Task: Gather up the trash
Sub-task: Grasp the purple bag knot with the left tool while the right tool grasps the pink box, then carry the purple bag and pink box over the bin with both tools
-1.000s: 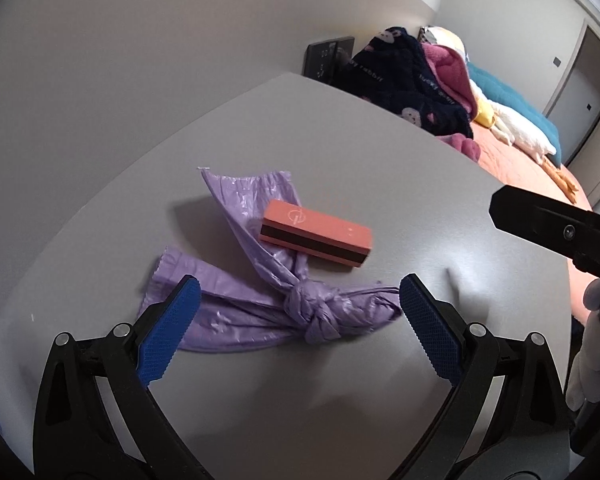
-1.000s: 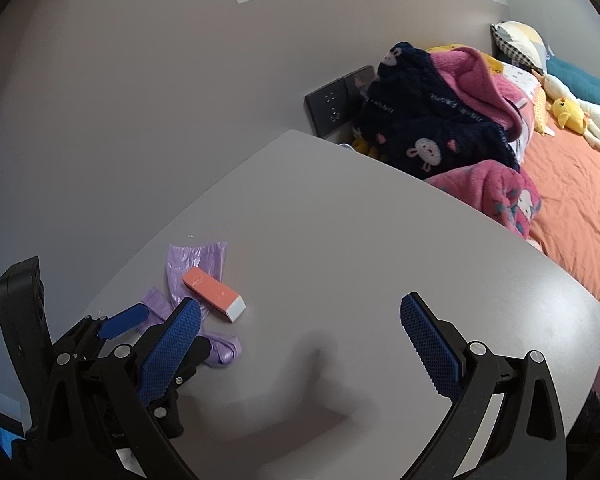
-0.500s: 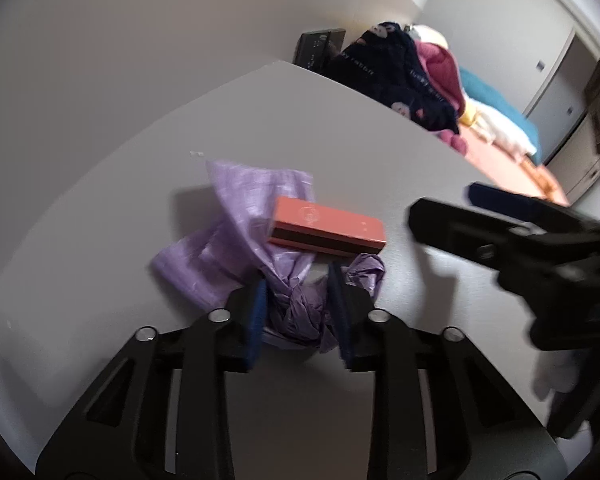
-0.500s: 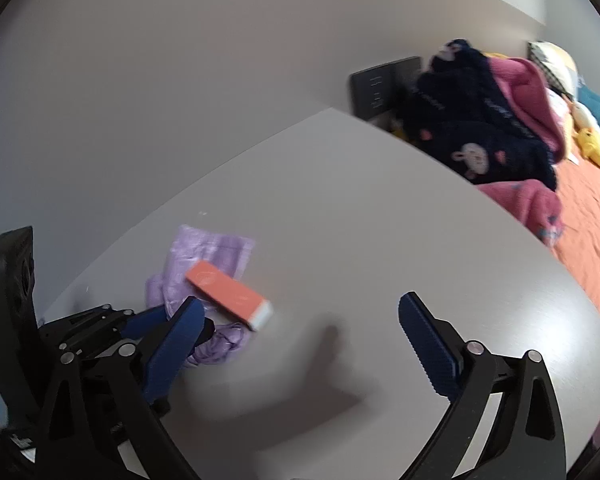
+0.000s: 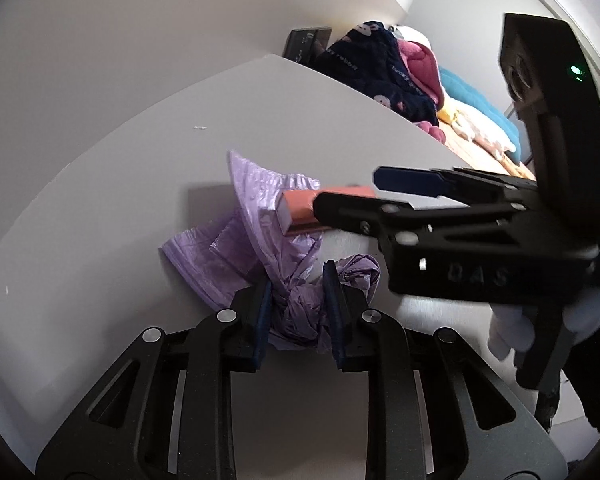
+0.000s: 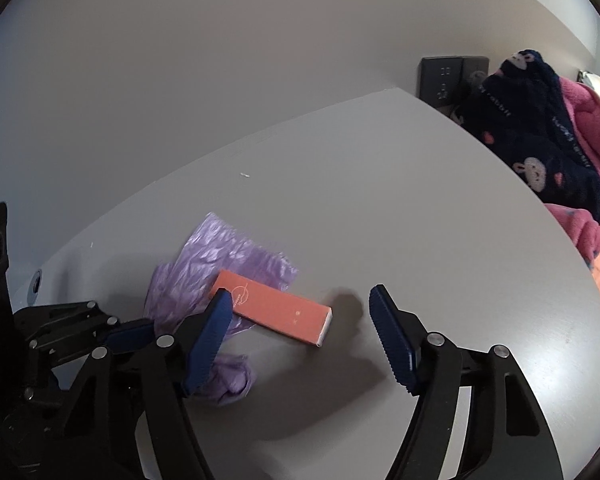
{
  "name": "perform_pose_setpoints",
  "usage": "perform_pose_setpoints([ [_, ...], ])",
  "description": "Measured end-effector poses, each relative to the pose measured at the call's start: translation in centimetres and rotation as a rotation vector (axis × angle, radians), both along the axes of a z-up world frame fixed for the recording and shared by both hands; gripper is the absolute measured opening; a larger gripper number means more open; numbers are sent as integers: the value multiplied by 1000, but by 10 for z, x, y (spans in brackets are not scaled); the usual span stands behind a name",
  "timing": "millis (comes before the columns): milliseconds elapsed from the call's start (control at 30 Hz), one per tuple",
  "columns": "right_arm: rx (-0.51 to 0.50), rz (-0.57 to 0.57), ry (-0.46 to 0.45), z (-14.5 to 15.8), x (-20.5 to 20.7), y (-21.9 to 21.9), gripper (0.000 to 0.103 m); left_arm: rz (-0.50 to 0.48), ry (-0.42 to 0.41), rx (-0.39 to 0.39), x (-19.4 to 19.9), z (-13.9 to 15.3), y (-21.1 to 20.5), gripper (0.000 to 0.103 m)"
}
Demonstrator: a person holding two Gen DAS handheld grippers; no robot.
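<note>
A purple plastic bag (image 5: 228,252) with a knot lies on the grey table (image 5: 100,208). My left gripper (image 5: 296,300) is shut on the bag's knot. An orange box (image 5: 300,208) lies on the bag; in the right wrist view the box (image 6: 276,308) shows whole on the bag (image 6: 220,256). My right gripper (image 6: 304,328) is open and straddles the box, one finger at each end. In the left wrist view the right gripper (image 5: 352,196) reaches in from the right and hides most of the box.
A dark wall socket panel (image 6: 444,76) sits behind the table's far corner. A pile of navy and pink clothing (image 6: 540,132) and a bed with soft toys (image 5: 476,120) lie beyond the table's right edge.
My left gripper closed on the bag's knot and bunched the bag. My right gripper moved in to the left and down until its open fingers straddle the orange box.
</note>
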State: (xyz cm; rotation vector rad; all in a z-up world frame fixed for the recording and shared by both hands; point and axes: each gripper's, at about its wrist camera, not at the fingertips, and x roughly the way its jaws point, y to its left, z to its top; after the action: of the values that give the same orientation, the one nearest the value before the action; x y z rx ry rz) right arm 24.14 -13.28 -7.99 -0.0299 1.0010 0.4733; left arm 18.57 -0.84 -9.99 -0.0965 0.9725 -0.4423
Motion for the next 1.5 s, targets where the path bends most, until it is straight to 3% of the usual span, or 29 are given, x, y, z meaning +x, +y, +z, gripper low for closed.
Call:
perform_pose_setpoints([
  [167,56,20,56,-4,0,1,68,12,5,-6,-6,0,4,23],
  [367,47,69,62,-4,-7,11,68,8,6,-16,-18,1,7,23],
  [567,92,27,95,-2,-11,21,69,17,8,-14,-28,2,11,23],
  [733,63,14,99,-3,-19,35,74,22,8,-10,-38,1,14,23],
  [800,-10,23,58,-3,-28,43,67,24,9,-10,-40,1,16,23],
  [867,-30,35,34,-2,-33,46,67,30,10,-11,-41,1,18,23],
  [1167,28,-20,38,19,-52,23,66,45,-31,-36,-51,18,22,23],
  [1500,45,-67,2,56,-86,-13,67,9,-80,-57,-71,44,-4,23],
])
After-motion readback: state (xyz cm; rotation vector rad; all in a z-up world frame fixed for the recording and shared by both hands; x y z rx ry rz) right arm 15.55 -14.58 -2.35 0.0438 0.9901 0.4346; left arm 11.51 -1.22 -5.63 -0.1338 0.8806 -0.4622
